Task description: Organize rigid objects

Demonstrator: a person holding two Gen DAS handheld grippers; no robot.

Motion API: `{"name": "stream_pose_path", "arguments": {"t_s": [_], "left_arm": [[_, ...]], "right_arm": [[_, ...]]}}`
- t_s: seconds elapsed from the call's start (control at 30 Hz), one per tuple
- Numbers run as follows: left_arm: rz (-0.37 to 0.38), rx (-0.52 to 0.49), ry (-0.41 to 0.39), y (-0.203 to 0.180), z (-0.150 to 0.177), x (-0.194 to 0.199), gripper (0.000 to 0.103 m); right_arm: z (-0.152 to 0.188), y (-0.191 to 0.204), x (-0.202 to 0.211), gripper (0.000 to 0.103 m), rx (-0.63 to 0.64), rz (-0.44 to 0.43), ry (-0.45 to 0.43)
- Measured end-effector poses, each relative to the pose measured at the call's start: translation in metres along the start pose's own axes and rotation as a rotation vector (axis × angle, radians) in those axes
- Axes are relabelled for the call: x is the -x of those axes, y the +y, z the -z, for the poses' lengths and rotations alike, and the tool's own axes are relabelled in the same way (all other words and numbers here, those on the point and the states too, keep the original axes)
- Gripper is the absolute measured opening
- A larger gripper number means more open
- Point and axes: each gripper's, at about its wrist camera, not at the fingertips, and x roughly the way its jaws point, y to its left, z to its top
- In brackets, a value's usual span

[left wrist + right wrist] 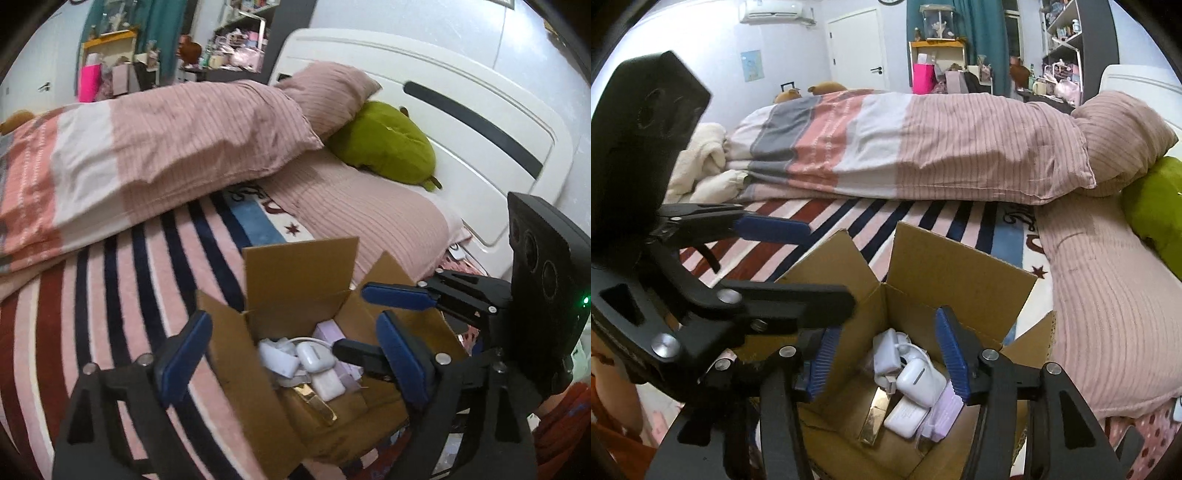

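An open cardboard box stands on the striped bed. Inside lie a white earbud case, a white charger with cable, a flat white case, a gold bar and a lilac item. My left gripper is open and empty, straddling the box's left wall. My right gripper is open and empty above the box's contents; it also shows in the left wrist view, entering from the right.
A folded pink striped duvet lies behind the box. Pink pillows and a green plush sit toward the white headboard. Cluttered shelves and a desk stand beyond the bed.
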Motion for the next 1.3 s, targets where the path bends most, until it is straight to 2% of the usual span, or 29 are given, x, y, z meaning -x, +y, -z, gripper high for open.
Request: {"name": "stream_pose_path", "arguments": {"t_s": [0.13,0.2,0.23,0.27,0.33,0.43,0.47,0.5,0.63,0.8,1.3], "left_arm": [[-0.062,0.037,-0.039,0.013,0.008,0.022,0.091],[-0.12,0.051,-0.077,0.02,0.015,0.038,0.097],[-0.143,0.059,-0.096,0.024,0.017,0.045,0.099],[-0.171,0.071,-0.116,0.028,0.021,0.053,0.1],[-0.224,0.098,-0.144,0.039,0.028,0.069,0.1],[-0.301,0.142,-0.176,0.055,0.04,0.09,0.1],[-0.331,0.157,-0.183,0.061,0.044,0.097,0.1],[-0.359,0.169,-0.189,0.066,0.048,0.102,0.1],[-0.424,0.199,-0.2,0.082,0.061,0.116,0.1],[-0.45,0.221,-0.2,0.092,0.073,0.124,0.1],[-0.469,0.223,-0.199,0.09,0.075,0.126,0.1]], "right_arm": [[-0.003,0.009,0.006,0.063,0.005,0.0,-0.021],[-0.005,0.015,0.01,0.069,0.014,-0.004,-0.044],[-0.007,0.018,0.012,0.076,0.02,-0.007,-0.053],[-0.008,0.022,0.015,0.083,0.025,-0.007,-0.072],[-0.01,0.03,0.02,0.09,0.034,-0.015,-0.111],[-0.013,0.044,0.028,0.095,0.054,-0.038,-0.173],[-0.013,0.047,0.029,0.101,0.061,-0.04,-0.185],[-0.013,0.051,0.03,0.103,0.068,-0.04,-0.198],[-0.014,0.064,0.033,0.103,0.091,-0.053,-0.244],[-0.012,0.07,0.029,0.103,0.064,-0.083,-0.229],[-0.009,0.066,0.032,0.103,0.036,-0.068,-0.226]]}}
